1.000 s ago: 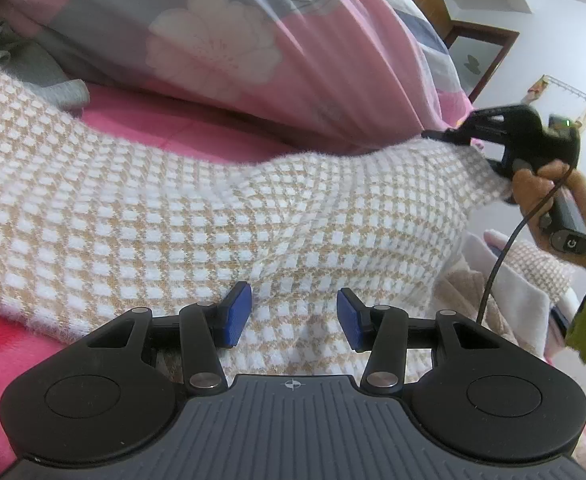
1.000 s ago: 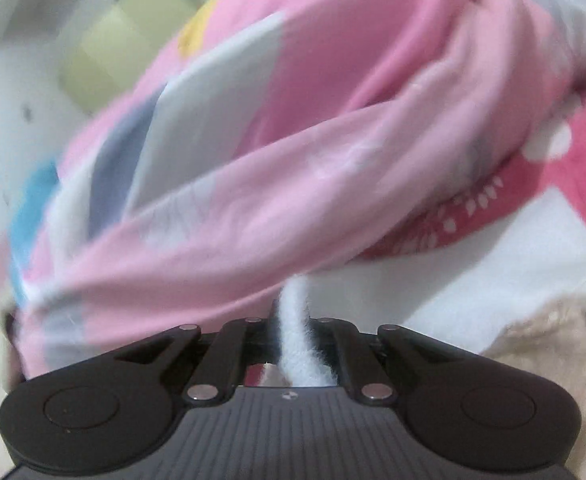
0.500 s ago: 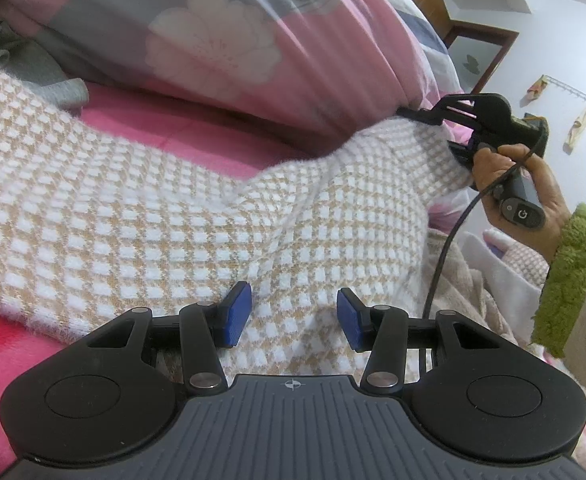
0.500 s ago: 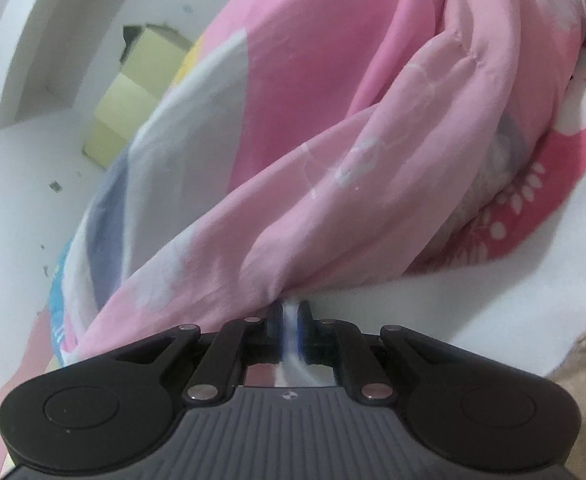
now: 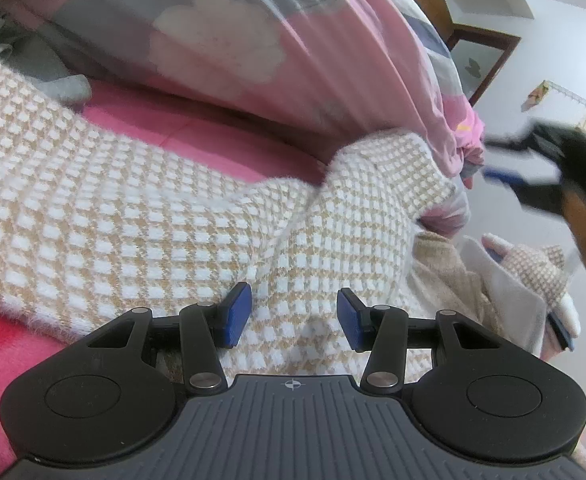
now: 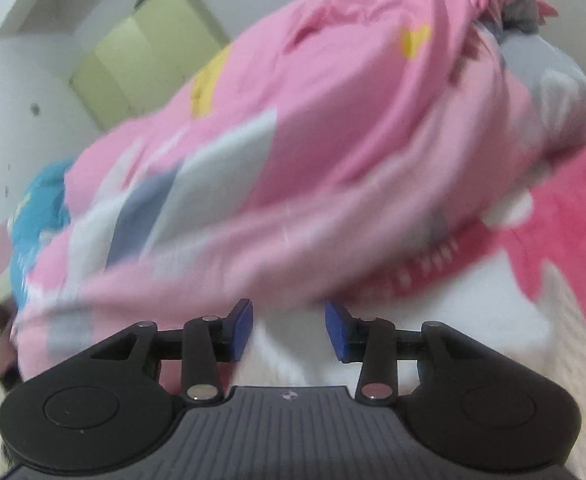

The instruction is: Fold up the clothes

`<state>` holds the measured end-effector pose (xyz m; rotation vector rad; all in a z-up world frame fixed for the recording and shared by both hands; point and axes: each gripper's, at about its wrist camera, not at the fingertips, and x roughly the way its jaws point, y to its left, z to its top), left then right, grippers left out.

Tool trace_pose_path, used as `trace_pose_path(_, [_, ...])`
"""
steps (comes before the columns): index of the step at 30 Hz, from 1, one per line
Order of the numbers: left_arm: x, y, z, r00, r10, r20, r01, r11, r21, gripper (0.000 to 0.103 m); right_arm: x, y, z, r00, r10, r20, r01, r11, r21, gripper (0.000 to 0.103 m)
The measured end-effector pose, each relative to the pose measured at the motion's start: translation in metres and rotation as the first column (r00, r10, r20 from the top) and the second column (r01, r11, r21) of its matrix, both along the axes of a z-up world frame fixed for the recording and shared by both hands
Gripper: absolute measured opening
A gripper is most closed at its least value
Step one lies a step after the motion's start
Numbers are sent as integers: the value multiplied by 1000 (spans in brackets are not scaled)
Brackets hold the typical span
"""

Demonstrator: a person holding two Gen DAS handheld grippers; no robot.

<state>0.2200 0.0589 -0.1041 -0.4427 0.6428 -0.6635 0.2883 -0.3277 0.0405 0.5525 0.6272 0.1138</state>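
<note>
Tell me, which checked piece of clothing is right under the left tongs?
The big tan-and-white checked sweater, spread across the pink bed, lies right under the left tongs. The smaller pinkish checked piece sits far off at the right edge.

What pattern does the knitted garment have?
Tan-and-white small checks on the fuzzy knitted garment, clearest in the left wrist view.

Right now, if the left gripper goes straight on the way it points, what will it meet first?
The left gripper would first meet the beige-and-white checked knit garment, which lies directly under and ahead of its open pads. The pink patterned quilt lies beyond; depth is unclear.
</note>
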Motion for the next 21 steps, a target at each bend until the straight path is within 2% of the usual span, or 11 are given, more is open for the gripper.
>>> trace_pose_path(3, [1,-1,1,1000,3,-2,-3,1000,-7,47,-39,4,-20,992,73,-107,-74,997,-13,42])
trace_pose_path(7, [3,1,1,1000,4,-9,-5,1000,-26,47,-87,9,-59,961,136,-239,-137,990,15,42])
trace_pose_path(12, [4,5,-1,1000,4,-17,-5,998,-57,47,-132,11,-95,924,133,-357,-142,990,0,42])
trace_pose_path(15, [4,6,-1,1000,4,-19,-5,998,-63,47,-167,3,-84,938,115,-327,-125,992,-8,41])
trace_pose_path(18, [4,6,-1,1000,5,-19,-6,998,-61,47,-224,-1,-40,973,100,-210,-119,990,-79,41])
trace_pose_path(21, [3,5,0,1000,6,-20,-7,998,-56,47,-289,-4,10,996,61,-66,-74,975,-208,41])
